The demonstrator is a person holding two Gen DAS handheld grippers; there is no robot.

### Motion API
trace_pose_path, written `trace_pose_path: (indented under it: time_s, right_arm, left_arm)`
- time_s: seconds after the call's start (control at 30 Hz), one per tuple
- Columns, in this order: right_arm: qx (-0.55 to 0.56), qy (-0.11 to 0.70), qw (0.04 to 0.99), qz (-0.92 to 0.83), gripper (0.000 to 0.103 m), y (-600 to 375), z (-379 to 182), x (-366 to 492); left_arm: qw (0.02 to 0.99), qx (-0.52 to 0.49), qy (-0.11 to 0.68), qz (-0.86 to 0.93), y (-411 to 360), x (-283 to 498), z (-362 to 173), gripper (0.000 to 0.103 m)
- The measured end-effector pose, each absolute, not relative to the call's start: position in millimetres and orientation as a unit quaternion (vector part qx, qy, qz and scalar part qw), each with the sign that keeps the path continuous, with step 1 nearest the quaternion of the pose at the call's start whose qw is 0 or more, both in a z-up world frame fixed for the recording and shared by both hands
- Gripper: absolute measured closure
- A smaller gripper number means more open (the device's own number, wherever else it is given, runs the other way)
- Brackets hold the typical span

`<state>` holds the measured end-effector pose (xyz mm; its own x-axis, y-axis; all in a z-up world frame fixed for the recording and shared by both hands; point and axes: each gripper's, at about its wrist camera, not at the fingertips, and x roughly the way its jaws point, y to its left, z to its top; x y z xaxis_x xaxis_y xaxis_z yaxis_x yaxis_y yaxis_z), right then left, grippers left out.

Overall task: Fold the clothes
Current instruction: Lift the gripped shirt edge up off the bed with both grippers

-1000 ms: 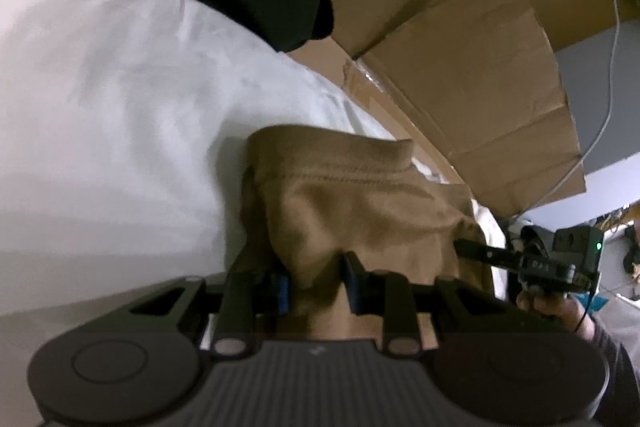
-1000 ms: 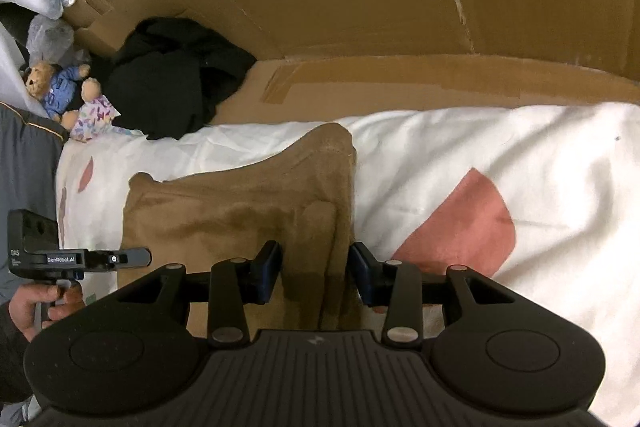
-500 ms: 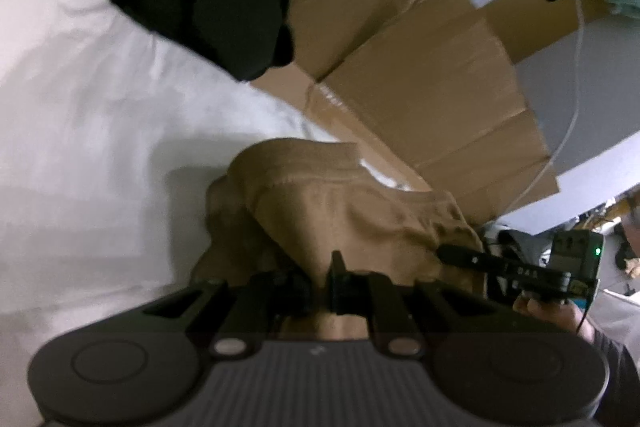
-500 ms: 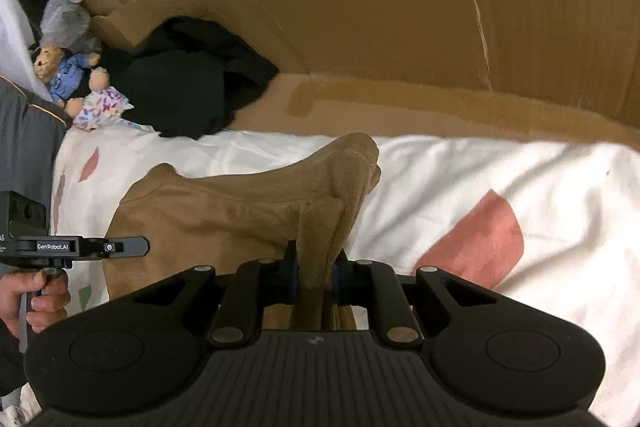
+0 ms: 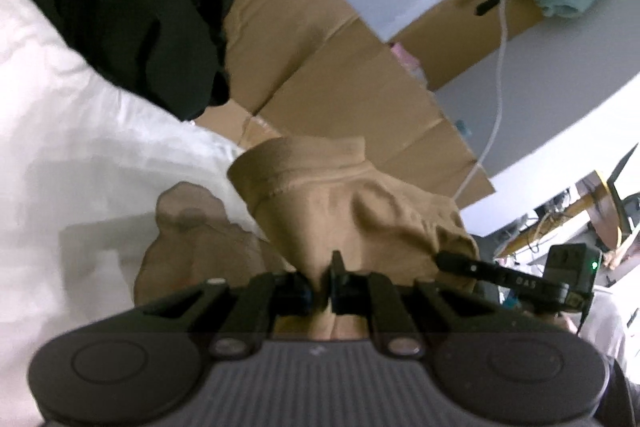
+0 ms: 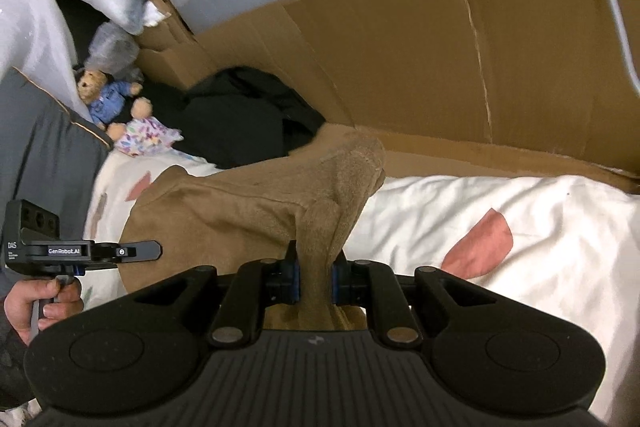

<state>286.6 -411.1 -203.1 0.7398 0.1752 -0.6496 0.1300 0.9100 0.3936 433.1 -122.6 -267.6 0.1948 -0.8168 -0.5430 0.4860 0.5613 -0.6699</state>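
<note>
a white sheet [image 6: 500, 211] with pink patches is being used as the bed covering, and it is seen spreading under everything in both views [image 5: 80, 155]. brown cardboard [image 6: 400, 75] is being propped up along its far edge [image 5: 328, 75]. a black garment [image 6: 240, 115] is lying bunched where the sheet meets the cardboard [image 5: 140, 27]. the tan garment [image 6: 248, 211] is being lifted off the sheet at two points, its middle sagging between them while its lower part is resting on the sheet [image 5: 344, 211]. a teddy bear [image 6: 106, 93] in blue is being leaned against a grey cushion, just beside the black garment. the right hand-held gripper [image 6: 314, 277] is being kept clenched on a gathered fold of the tan garment, the cloth being pinched tight between its blue pads. the left hand-held gripper [image 5: 320, 293] is likewise being held clamped on the garment's edge, its fingers nearly touching. a hand [image 6: 34, 303] is being seen at the lower left of the right wrist view, wrapped around the other gripper's handle.
</note>
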Motion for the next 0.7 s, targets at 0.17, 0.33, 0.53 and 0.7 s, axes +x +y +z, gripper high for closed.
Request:
trace_pose_path:
  time_s: [0.17,0.33,0.53,0.7]
  right_arm:
    - [0.198,0.336,0.921,0.011,0.089,-395.6,-173.2,245.0]
    - [0.183,0.311,0.932,0.016,0.089,-373.2,-135.2,195.1]
    - [0.174,0.306,0.936,0.017,0.089,-354.5,-114.4,163.3]
    - [0.150,0.303,0.941,0.023,0.089,-337.0,-96.7,147.7]
  left_arm:
    - [0.752,-0.170,0.447,-0.454,-112.3,407.4,-238.1,0.095]
    - [0.740,-0.166,0.444,-0.478,-99.9,373.5,-206.8,0.095]
    - [0.738,-0.147,0.454,-0.478,-93.6,339.7,-179.0,0.095]
    - [0.744,-0.138,0.446,-0.478,-92.9,321.1,-158.5,0.095]
